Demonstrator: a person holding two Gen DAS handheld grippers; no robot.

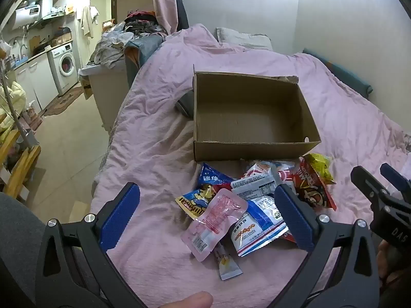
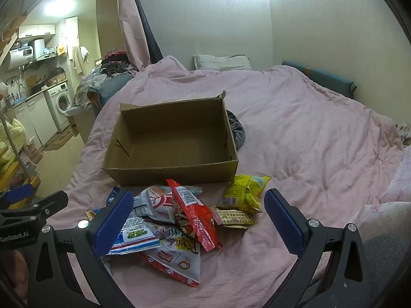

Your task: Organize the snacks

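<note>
An empty cardboard box (image 1: 246,118) (image 2: 174,141) sits open on a pink bedspread. In front of it lies a pile of snack packets: a pink translucent pouch (image 1: 214,223), a blue and white bag (image 1: 259,223), a red bag (image 1: 312,188) (image 2: 195,215) and a yellow bag (image 1: 319,166) (image 2: 244,192). My left gripper (image 1: 205,218) hovers open over the pile's left side, nothing pinched. My right gripper (image 2: 199,220) hangs open above the pile's near side, the red bag below the gap. The right gripper (image 1: 380,192) shows at the left wrist view's right edge.
The pink bedspread (image 2: 308,141) stretches right and back to a pillow (image 2: 221,63) and the wall. A dark folded cloth (image 2: 237,132) lies behind the box. Left of the bed is floor, a laundry heap (image 1: 120,41) and a washing machine (image 1: 64,64).
</note>
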